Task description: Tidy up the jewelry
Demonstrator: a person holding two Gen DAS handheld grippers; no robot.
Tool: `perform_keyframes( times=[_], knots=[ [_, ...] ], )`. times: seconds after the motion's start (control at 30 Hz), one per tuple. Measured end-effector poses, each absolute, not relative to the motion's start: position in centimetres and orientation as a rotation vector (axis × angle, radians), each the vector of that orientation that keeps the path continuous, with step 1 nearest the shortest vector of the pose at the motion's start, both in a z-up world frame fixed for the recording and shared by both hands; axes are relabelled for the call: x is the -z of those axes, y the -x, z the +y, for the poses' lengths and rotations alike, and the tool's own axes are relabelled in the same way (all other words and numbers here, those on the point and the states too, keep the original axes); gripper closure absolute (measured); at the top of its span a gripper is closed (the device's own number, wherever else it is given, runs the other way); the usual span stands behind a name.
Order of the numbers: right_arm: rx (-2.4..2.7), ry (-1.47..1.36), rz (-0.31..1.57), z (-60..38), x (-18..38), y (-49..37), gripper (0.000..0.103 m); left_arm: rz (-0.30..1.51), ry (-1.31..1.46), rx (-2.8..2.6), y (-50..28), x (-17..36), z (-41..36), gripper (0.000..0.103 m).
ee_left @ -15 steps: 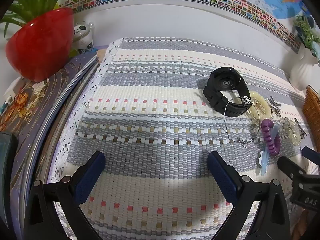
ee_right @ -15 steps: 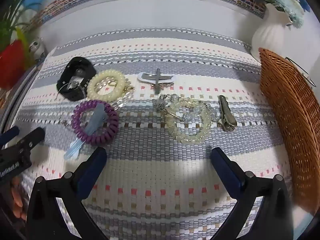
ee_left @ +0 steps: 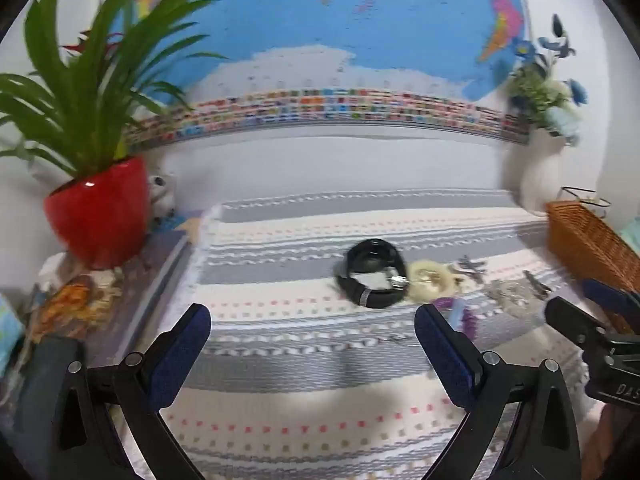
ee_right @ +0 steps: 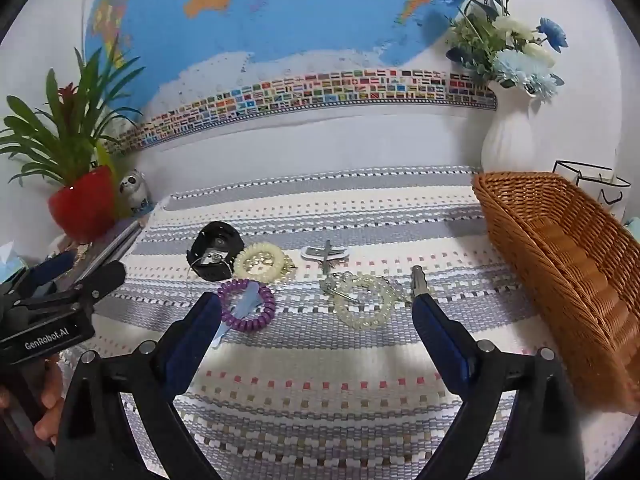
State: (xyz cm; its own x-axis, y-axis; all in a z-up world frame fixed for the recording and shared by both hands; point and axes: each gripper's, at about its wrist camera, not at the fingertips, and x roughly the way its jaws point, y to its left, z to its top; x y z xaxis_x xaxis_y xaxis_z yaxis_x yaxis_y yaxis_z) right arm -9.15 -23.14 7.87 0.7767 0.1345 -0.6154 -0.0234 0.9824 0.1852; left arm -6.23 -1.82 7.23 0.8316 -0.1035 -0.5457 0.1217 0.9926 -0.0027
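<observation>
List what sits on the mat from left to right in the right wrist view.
Black watch → purple coil hair tie → airplane-shaped clip → clear bead bracelet → metal clip → wicker basket.

On the woven mat (ee_right: 320,380) we find the jewelry in a loose row. The watch (ee_right: 216,254) lies leftmost, with a coil bracelet (ee_right: 262,266) touching its right side. In front of these lies a second coil ring (ee_right: 247,306) with a hair clip (ee_right: 240,312) across it. To the right lie the beaded bracelet (ee_right: 362,300) and, beside it, a metal clip (ee_right: 418,280). The basket (ee_right: 560,264) stands at the mat's right edge, the vase (ee_right: 508,136) behind it. The potted plant (ee_right: 82,200) stands left of the mat.
</observation>
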Motion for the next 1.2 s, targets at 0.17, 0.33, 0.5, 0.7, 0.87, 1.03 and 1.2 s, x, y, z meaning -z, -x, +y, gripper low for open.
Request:
perform_keyframes(
  times=[0.17, 0.33, 0.5, 0.7, 0.87, 1.03, 1.2],
  knots=[
    [-0.118, -0.181, 0.698, -25.0, -7.3, 7.6, 0.006, 0.552, 0.001, 0.172, 6.0, -6.1, -1.5, 0.002],
    [-0.121, -0.164, 0.697, -24.9, -7.2, 7.4, 0.006, 0.589, -0.005, 0.185, 5.6, -4.6, -3.1, 0.002],
    [-0.122, -0.129, 0.677, -24.5, -7.3, 7.8, 0.006, 0.602, -0.007, 0.186, 5.3, -4.0, -3.0, 0.002],
    [-0.104, -0.09, 0.694, -23.8, -7.1, 7.4, 0.006, 0.611, 0.013, 0.189, 5.2, -3.8, -2.5, 0.002],
    [-0.1, -0.09, 0.688, -23.9, -7.0, 7.6, 0.006, 0.619, 0.011, 0.185, 5.1, -3.7, -2.5, 0.002],
    [-0.091, -0.089, 0.694, -24.0, -7.0, 7.5, 0.006, 0.627, 0.016, 0.182, 5.0, -3.7, -2.5, 0.002],
    [-0.093, -0.093, 0.698, -24.1, -6.9, 7.4, 0.006, 0.637, 0.013, 0.178, 4.9, -3.6, -2.6, 0.002]
  ],
)
